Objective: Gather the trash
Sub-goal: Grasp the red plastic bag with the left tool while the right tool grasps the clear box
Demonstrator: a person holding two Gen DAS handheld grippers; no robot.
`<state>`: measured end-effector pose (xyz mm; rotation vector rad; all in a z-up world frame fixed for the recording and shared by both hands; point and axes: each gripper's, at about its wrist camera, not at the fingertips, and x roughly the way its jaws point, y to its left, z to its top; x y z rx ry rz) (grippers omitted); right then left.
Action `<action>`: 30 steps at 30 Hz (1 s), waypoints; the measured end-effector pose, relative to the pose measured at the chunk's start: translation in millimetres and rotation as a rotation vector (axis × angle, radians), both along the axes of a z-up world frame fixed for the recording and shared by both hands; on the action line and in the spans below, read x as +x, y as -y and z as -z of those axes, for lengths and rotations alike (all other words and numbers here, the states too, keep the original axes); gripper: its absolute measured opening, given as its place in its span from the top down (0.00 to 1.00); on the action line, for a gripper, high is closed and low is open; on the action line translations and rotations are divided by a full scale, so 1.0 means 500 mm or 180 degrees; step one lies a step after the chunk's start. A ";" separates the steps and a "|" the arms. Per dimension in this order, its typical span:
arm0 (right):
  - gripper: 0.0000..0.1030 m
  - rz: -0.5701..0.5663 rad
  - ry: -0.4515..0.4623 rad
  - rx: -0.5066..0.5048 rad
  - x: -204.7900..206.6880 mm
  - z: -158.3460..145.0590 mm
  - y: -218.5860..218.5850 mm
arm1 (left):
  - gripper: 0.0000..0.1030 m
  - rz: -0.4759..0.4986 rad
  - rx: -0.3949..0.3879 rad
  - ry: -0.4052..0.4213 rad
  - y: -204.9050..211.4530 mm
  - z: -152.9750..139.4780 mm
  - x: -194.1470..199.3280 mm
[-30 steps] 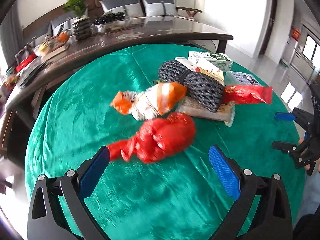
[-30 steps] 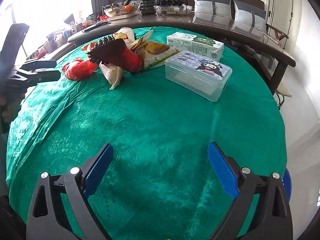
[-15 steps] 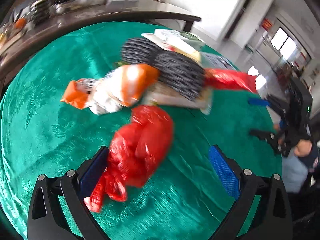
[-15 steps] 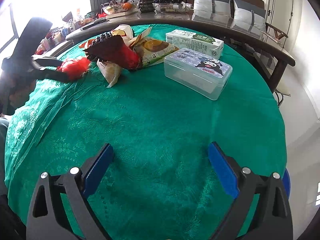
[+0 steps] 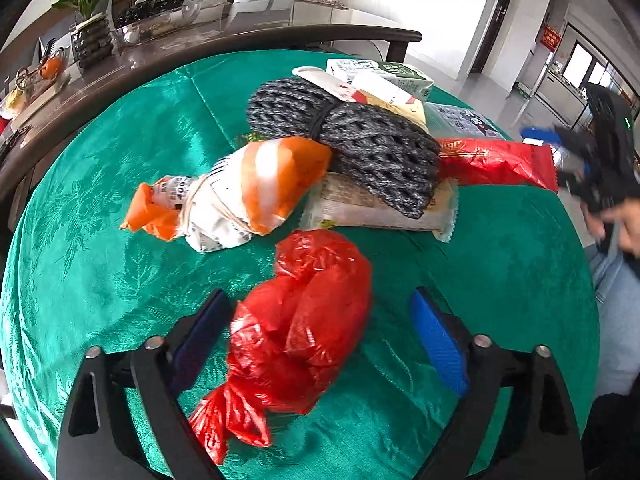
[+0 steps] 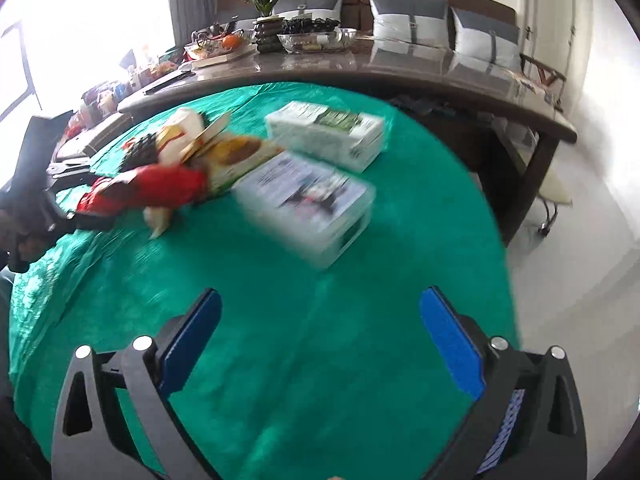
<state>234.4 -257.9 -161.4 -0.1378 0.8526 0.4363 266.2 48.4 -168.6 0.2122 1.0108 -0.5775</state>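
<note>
Since before, the left gripper point(image 5: 316, 340), jaws spread, is straddling the crumpled red plastic bag point(image 5: 298, 344) lying diagonally at lower centre; the right gripper point(image 6: 320, 340) is hanging spread, farther off.

black tongs point(image 5: 316, 344), blue ribbed pads point(image 5: 438, 342), silver screws; pale blue jeans.

Round green tablecloth point(image 5: 120, 248): shiny patterned cloth
Knotted red bag point(image 5: 304, 336): thin glossy crinkled plastic
Grey-black netting roll point(image 5: 352, 140): matt foam mesh
Dark sideboard top point(image 6: 400, 68): polished, reflective

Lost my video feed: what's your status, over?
Both grippers open. Left gripper straddles the red bag. Right gripper empty. Nothing blocking.
</note>
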 end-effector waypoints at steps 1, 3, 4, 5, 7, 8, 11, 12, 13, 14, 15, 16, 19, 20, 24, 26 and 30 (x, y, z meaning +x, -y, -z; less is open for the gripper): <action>0.05 -0.0142 -0.0031 -0.0038 0.022 -0.003 -0.003 | 0.20 0.0006 -0.0007 0.0008 0.003 -0.001 0.000; 0.05 -0.0489 -0.0133 -0.0162 0.071 -0.004 -0.019 | 0.33 0.0002 -0.0022 0.0010 0.006 -0.002 -0.003; 0.05 -0.0622 -0.0194 -0.0210 0.090 -0.003 -0.028 | 0.37 -0.0004 -0.0036 -0.0001 0.007 -0.004 -0.004; 0.05 -0.0756 -0.0255 -0.0283 0.110 0.002 -0.040 | 0.45 -0.0027 -0.0039 -0.0006 0.006 -0.005 -0.006; 0.05 -0.0988 -0.0398 -0.0389 0.133 0.015 -0.064 | 0.52 -0.0104 -0.0060 -0.0019 -0.001 -0.007 -0.009; 0.05 -0.1071 -0.0399 -0.0527 0.141 0.023 -0.080 | 0.54 -0.0149 -0.0102 -0.0042 -0.005 -0.008 -0.013; 0.06 -0.1165 -0.0401 -0.0693 0.150 0.037 -0.101 | 0.56 -0.0267 -0.0238 -0.0114 -0.014 -0.013 -0.037; 0.06 -0.1162 -0.0433 -0.0666 0.151 0.038 -0.100 | 0.56 -0.0288 -0.0240 -0.0122 -0.010 -0.016 -0.054; 0.20 -0.1136 -0.0452 -0.0589 0.148 0.037 -0.096 | 0.56 -0.0292 -0.0241 -0.0122 -0.004 -0.020 -0.067; 0.29 -0.1091 -0.0453 -0.0547 0.144 0.035 -0.091 | 0.56 -0.0293 -0.0248 -0.0121 -0.001 -0.022 -0.077; 0.30 -0.1015 -0.0445 -0.0522 0.137 0.033 -0.085 | 0.56 -0.0305 -0.0267 -0.0122 0.008 -0.027 -0.093; 0.31 -0.0948 -0.0434 -0.0509 0.130 0.033 -0.078 | 0.56 -0.0338 -0.0281 -0.0122 0.016 -0.030 -0.106; 0.32 -0.0427 -0.0449 -0.0382 0.086 0.032 -0.045 | 0.56 -0.0554 -0.0430 -0.0207 0.043 -0.036 -0.141; 0.32 -0.0233 -0.0458 -0.0375 0.073 0.033 -0.038 | 0.56 -0.0639 -0.0480 -0.0220 0.054 -0.037 -0.152; 0.36 0.0325 -0.0418 -0.0038 -0.018 0.031 -0.036 | 0.55 -0.0943 -0.0646 -0.0194 0.099 -0.035 -0.184; 0.36 0.0411 -0.0306 0.0157 -0.056 0.027 -0.056 | 0.55 -0.1070 -0.0624 -0.0114 0.116 -0.030 -0.191; 0.32 0.0454 -0.0031 0.0027 -0.073 0.031 -0.094 | 0.48 -0.1236 -0.0423 0.0072 0.138 -0.013 -0.192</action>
